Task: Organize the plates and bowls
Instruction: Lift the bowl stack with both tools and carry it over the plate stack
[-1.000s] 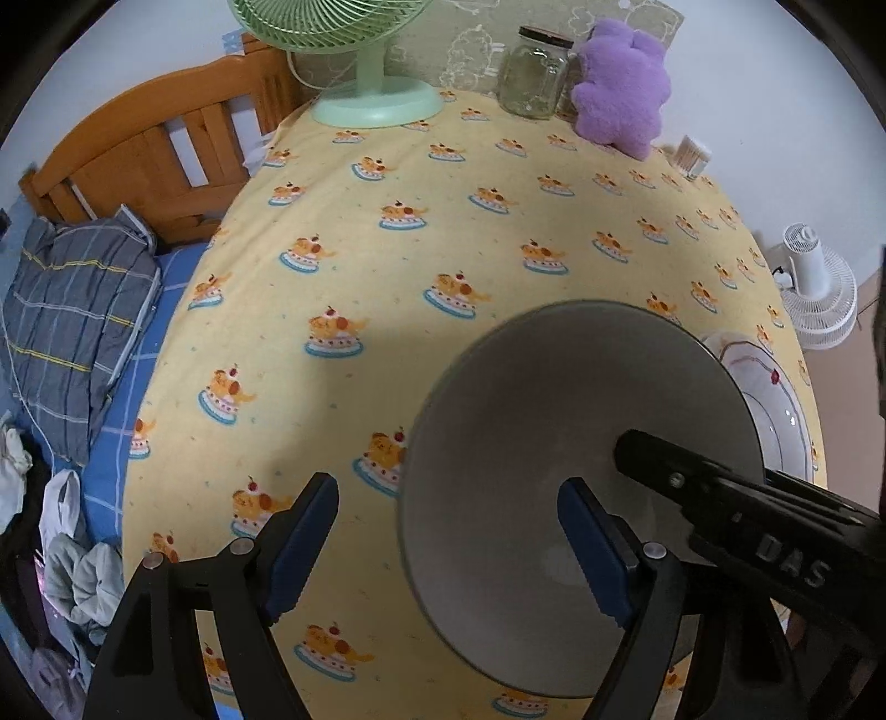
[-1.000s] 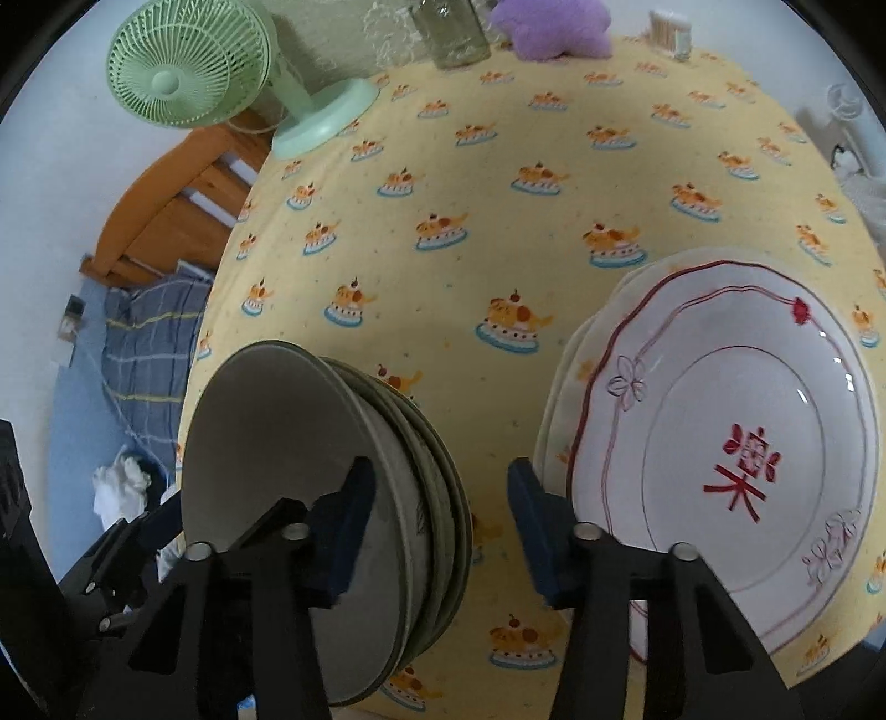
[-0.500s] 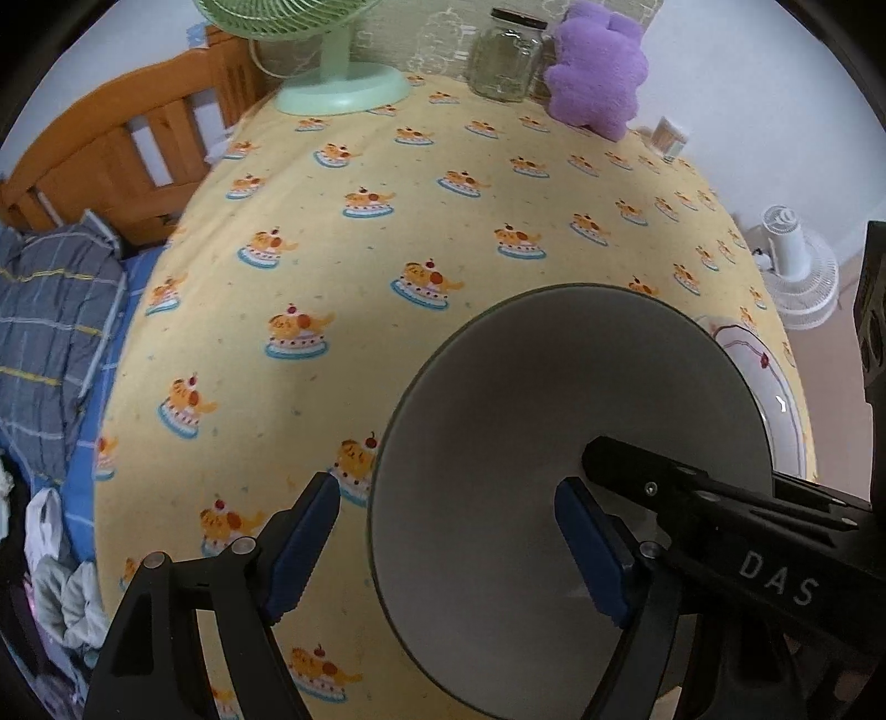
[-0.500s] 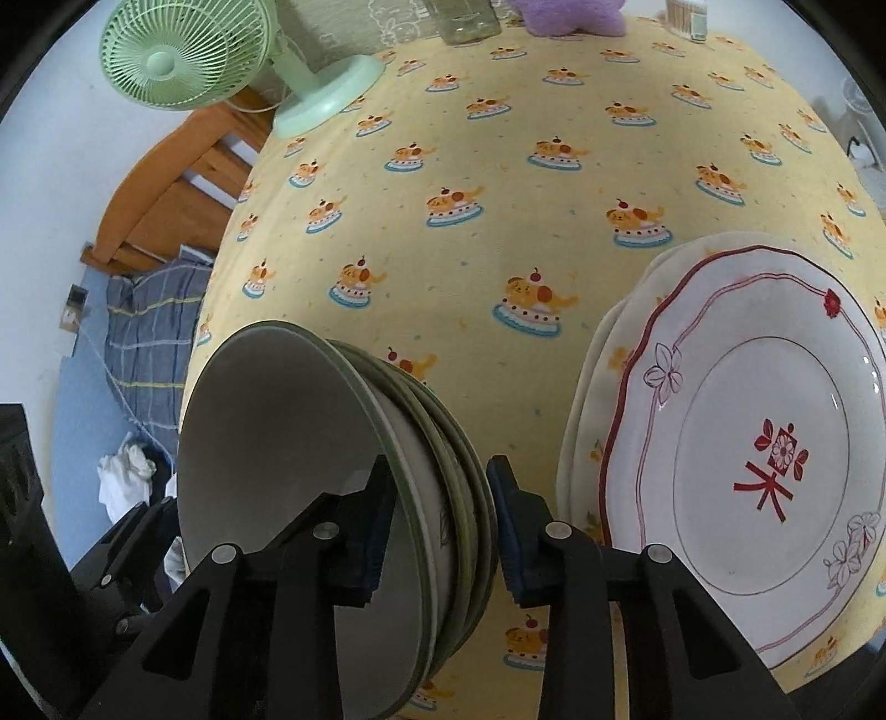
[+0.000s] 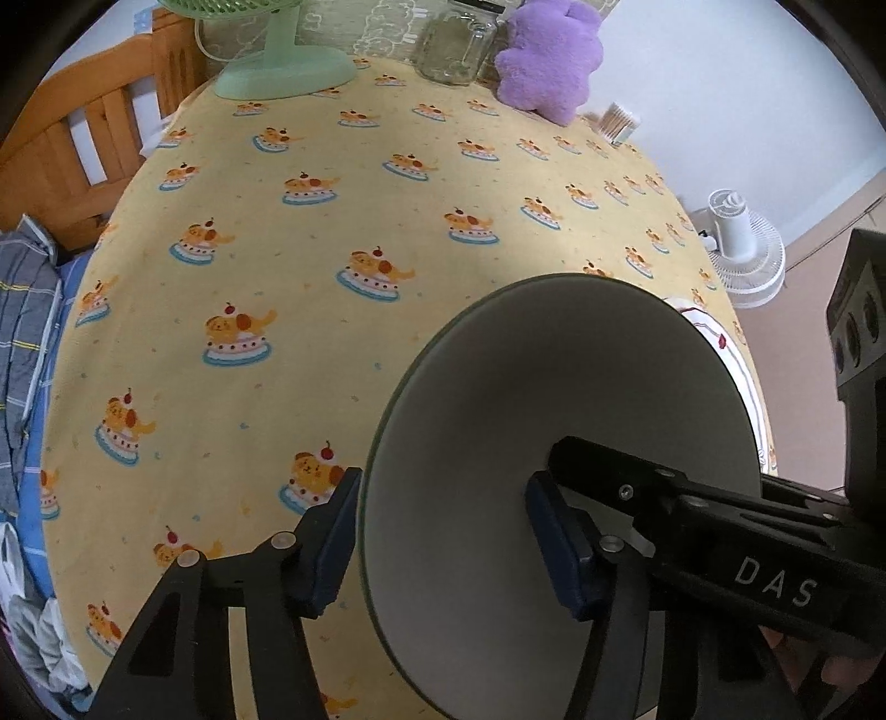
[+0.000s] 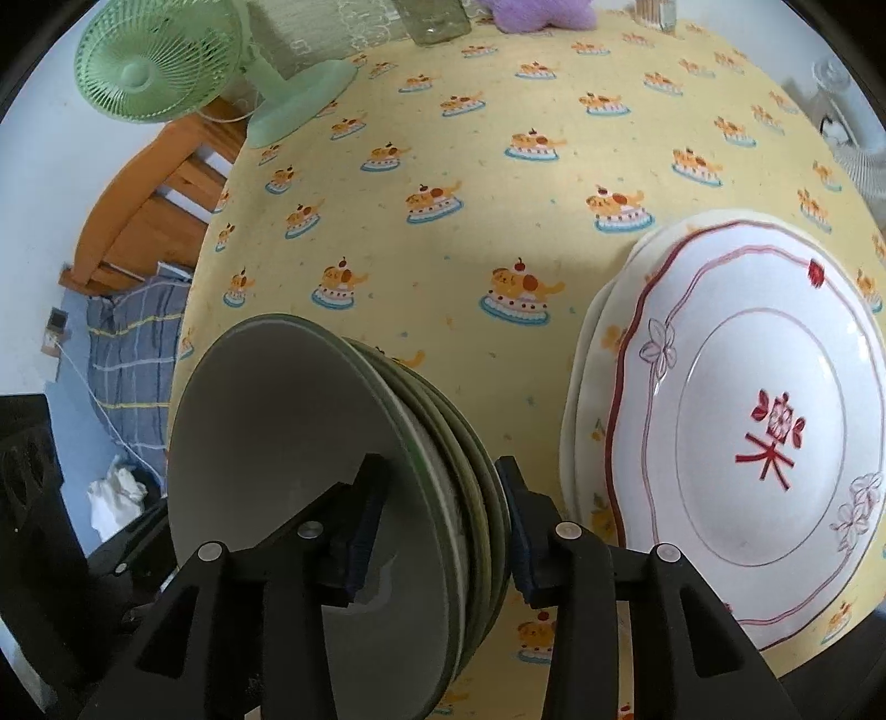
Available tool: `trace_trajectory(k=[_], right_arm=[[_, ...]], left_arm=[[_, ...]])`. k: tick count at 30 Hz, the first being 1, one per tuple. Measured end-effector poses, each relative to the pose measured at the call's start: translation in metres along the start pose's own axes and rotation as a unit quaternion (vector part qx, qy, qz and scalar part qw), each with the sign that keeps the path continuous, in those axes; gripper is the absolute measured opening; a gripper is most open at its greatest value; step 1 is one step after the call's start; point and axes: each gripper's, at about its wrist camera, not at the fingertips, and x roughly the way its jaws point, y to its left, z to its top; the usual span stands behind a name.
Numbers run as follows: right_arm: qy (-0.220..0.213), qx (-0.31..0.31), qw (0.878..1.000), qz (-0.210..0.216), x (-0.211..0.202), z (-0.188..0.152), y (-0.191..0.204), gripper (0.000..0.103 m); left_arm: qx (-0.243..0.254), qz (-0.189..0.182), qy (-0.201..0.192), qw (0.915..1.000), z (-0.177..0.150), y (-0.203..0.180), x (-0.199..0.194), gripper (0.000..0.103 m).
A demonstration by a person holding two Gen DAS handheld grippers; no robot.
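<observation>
A stack of several grey bowls with green rims (image 6: 310,443) sits on the yellow tablecloth (image 5: 332,232), and its top bowl (image 5: 554,399) fills the left wrist view. My left gripper (image 5: 443,498) straddles the near rim with one pad outside and one inside. Its jaws are closing, and the inner pad's contact is unclear. My right gripper (image 6: 443,482) clamps the whole stack's rim, though its jaws are opening slightly. One of its fingers (image 5: 609,471) reaches into the top bowl. Right of the stack lies a white plate with red markings (image 6: 747,421) on a cream plate (image 6: 587,387).
At the far side stand a green fan (image 6: 149,61), a glass jar (image 5: 454,50), a purple plush (image 5: 548,55) and a small swab box (image 5: 617,119). A wooden bed frame (image 5: 83,149) lies left. A white floor fan (image 5: 742,260) stands beyond the right edge.
The left jaws have narrowed around the bowl rim, and that view has tilted toward the table. The right jaws closed onto the bowl stack.
</observation>
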Motion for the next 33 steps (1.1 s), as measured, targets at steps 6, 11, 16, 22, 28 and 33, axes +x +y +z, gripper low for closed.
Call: trace_trajectory(k=[6, 11, 16, 22, 28, 33], right_arm=[[0.0, 0.003, 1.0, -0.001, 0.0, -0.001, 0.002, 0.043], [0.002, 0.003, 1.0, -0.01, -0.001, -0.001, 0.006, 0.043], [0.013, 0.02, 1.0, -0.012, -0.003, -0.009, 0.004, 0.043], [-0.001, 0.035, 0.999, -0.022, -0.017, -0.02, 0.006, 0.043], [-0.028, 0.056, 0.998, -0.031, -0.039, -0.032, 0.006, 0.043], [-0.048, 0.071, 0.996, -0.026, -0.052, -0.038, -0.001, 0.043]], left_arm=[[-0.007, -0.024, 0.01, 0.9996, -0.001, 0.001, 0.0, 0.054], [-0.009, -0.023, 0.013, 0.9996, -0.002, 0.001, -0.003, 0.053], [-0.006, -0.022, 0.031, 0.9992, -0.008, -0.001, -0.005, 0.053], [0.011, -0.036, 0.027, 0.9989, -0.013, -0.005, -0.016, 0.053], [0.036, -0.048, 0.02, 0.998, -0.014, -0.014, -0.029, 0.053], [0.056, -0.045, 0.013, 0.9973, -0.013, -0.026, -0.033, 0.053]])
